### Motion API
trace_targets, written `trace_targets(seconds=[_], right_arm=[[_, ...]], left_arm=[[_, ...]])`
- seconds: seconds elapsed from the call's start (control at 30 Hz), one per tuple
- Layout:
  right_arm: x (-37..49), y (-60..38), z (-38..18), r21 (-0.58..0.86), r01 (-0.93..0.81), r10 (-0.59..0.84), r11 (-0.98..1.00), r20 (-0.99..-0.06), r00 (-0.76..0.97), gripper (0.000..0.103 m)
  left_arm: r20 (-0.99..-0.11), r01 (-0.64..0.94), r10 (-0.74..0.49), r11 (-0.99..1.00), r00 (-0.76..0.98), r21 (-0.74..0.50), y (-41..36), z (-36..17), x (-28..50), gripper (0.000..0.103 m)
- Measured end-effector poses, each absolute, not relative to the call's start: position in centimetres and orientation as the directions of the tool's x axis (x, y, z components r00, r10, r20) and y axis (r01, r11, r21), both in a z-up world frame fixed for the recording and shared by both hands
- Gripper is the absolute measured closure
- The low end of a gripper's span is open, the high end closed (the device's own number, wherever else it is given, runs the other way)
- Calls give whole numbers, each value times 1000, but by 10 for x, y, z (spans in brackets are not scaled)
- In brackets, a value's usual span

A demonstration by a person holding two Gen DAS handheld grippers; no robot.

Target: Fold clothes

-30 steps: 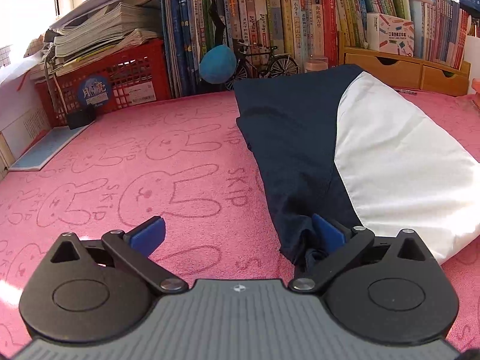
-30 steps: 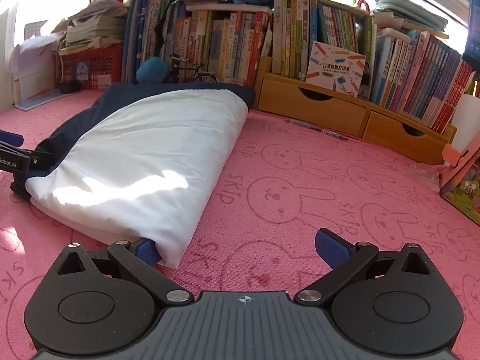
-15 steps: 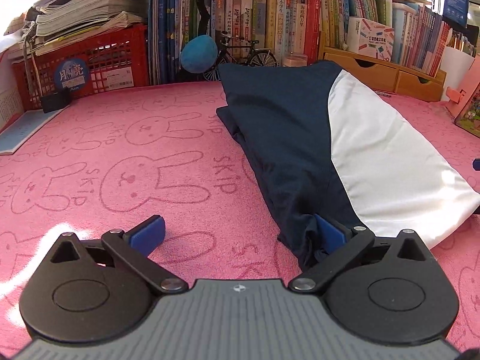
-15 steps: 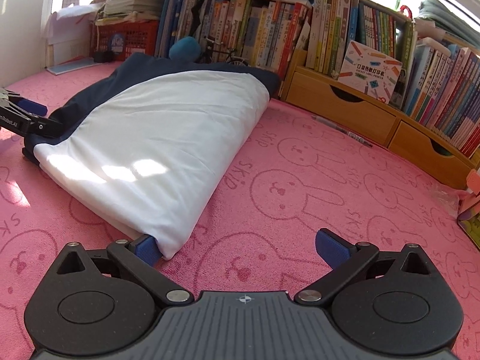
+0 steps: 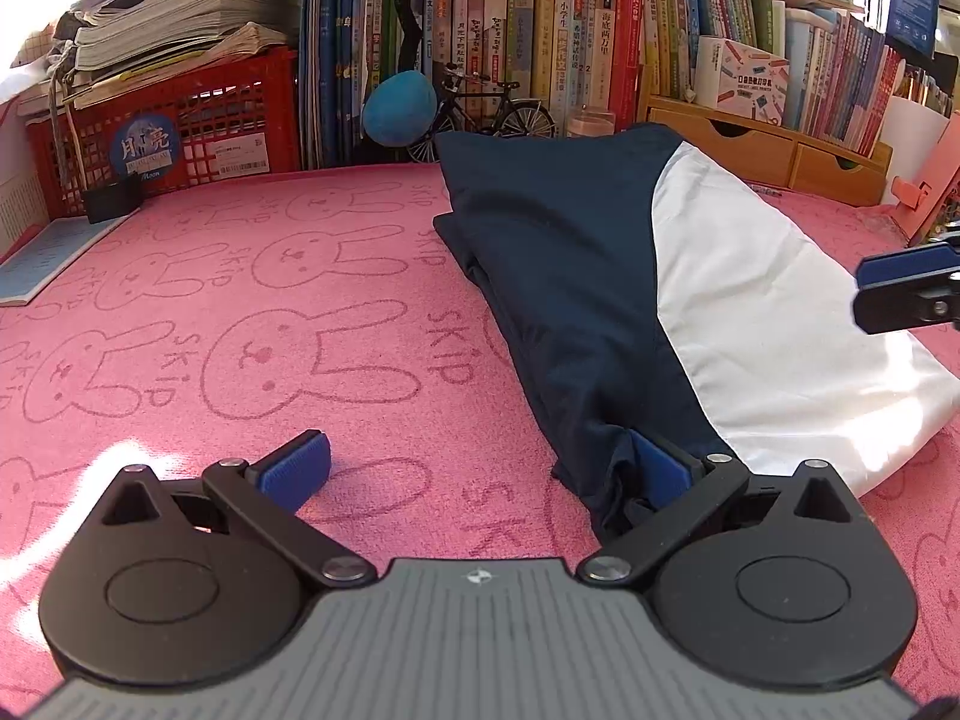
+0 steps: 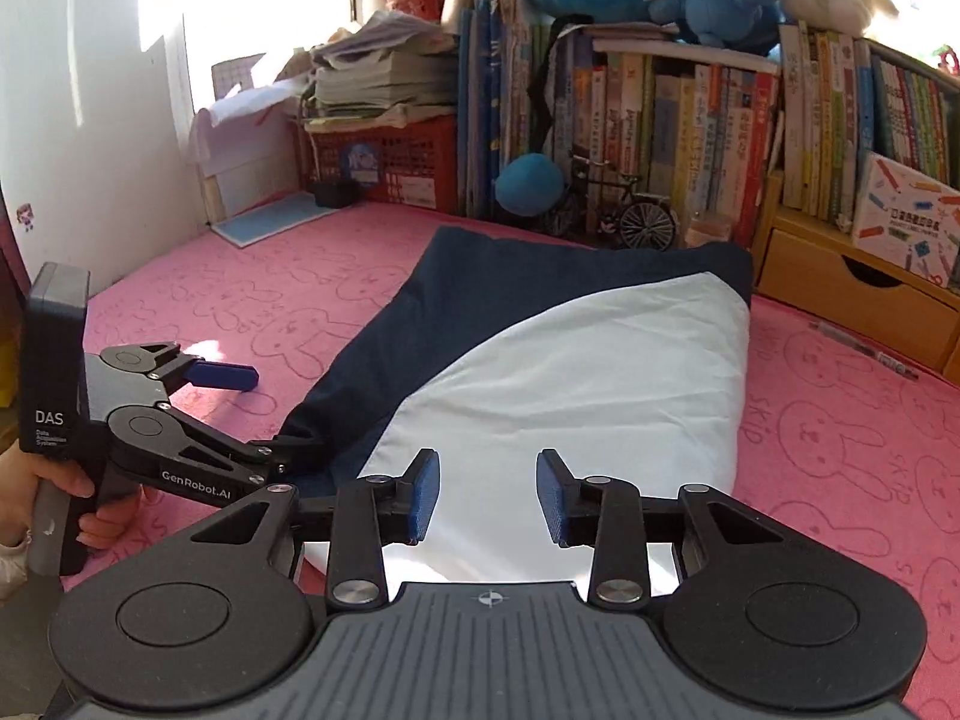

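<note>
A folded navy and white garment (image 5: pixel 630 276) lies on the pink rabbit-print cloth (image 5: pixel 270 312); it also shows in the right wrist view (image 6: pixel 570 372). My left gripper (image 5: pixel 474 468) is open wide and low, with its right pad tucked against the navy near corner. It shows from the side in the right wrist view (image 6: pixel 264 420). My right gripper (image 6: pixel 487 495) is open, its jaws partly closed, above the white near edge and holding nothing. One of its fingers (image 5: pixel 906 276) shows at the right of the left wrist view.
A red crate (image 5: pixel 168 132) with stacked papers, a row of books (image 5: pixel 540 60), a blue plush (image 5: pixel 399 108), a model bicycle (image 5: pixel 486 114) and wooden drawers (image 5: pixel 774 150) line the back. A blue booklet (image 5: pixel 42 252) lies at the left. A pen (image 6: pixel 864 354) lies near the drawers.
My right gripper has lifted and swung left over the white part, with its jaws narrowed. My left gripper has stayed at the navy corner, open, turning slightly.
</note>
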State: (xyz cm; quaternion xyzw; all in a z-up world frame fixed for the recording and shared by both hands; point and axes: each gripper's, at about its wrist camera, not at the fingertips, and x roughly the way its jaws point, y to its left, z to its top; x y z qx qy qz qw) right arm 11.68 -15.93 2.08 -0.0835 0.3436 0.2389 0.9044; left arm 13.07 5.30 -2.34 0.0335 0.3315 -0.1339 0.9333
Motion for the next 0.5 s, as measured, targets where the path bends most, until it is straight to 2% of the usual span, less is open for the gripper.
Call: trace_targets(seconds=[0.13,0.2,0.37,0.5], right_arm=[[182,-104,1,-54,-505,307,861,-738,601,74],[211,-83,-7,-91,-504,263,859,-767,585,84],[265,-53,-20,-132,-485,188,864,-810,556,100],[295,-48,-21,-41,-478,244,878,-819,519,102]], left_arm=[[-629,270,-222,963,745,-20,52,-24,129,0],[-629,269,-220,963,746,-17,51,-24,129,0],[-630,267,-217,963,746,-16,52,-24,129,0],[-630,267,-217,964,746,-16,52,-25,129,0]])
